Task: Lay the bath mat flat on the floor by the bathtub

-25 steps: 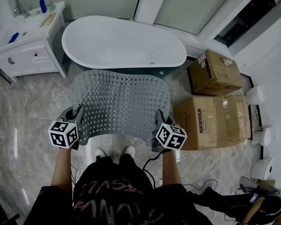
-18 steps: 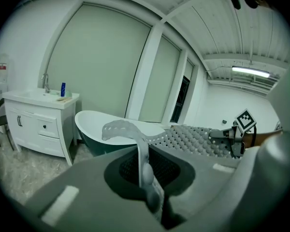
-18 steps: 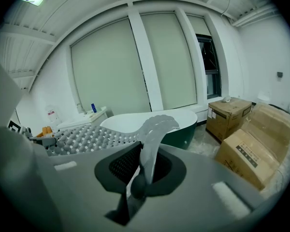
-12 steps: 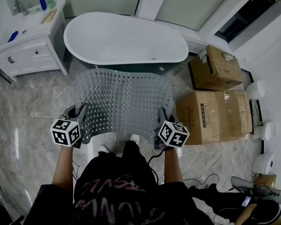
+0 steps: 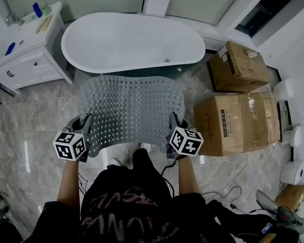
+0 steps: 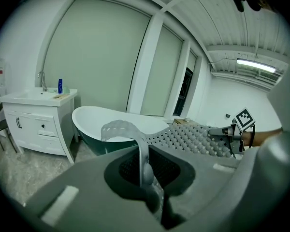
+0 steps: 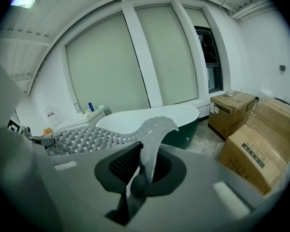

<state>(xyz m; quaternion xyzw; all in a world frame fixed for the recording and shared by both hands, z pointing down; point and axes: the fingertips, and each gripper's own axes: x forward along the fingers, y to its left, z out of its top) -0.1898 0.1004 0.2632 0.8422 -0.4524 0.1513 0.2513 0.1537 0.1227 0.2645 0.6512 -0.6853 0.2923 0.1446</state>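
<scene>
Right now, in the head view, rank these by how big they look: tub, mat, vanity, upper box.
1. tub and mat: about alike. The mat hangs nearer the camera, so I won't rank them.
2. vanity
3. upper box

Grey marble-look floor (image 5: 30, 120). White vanity unit (image 5: 28, 65) w/ drawers at left, tap on top. Tall pale window panels (image 6: 96, 57) behind, dark window (image 7: 210, 57) at rt. White walls (image 7: 261, 47), ceiling strip light (image 6: 256, 64) on. Cardboard boxes (image 5: 228, 125) along rt wall.
</scene>
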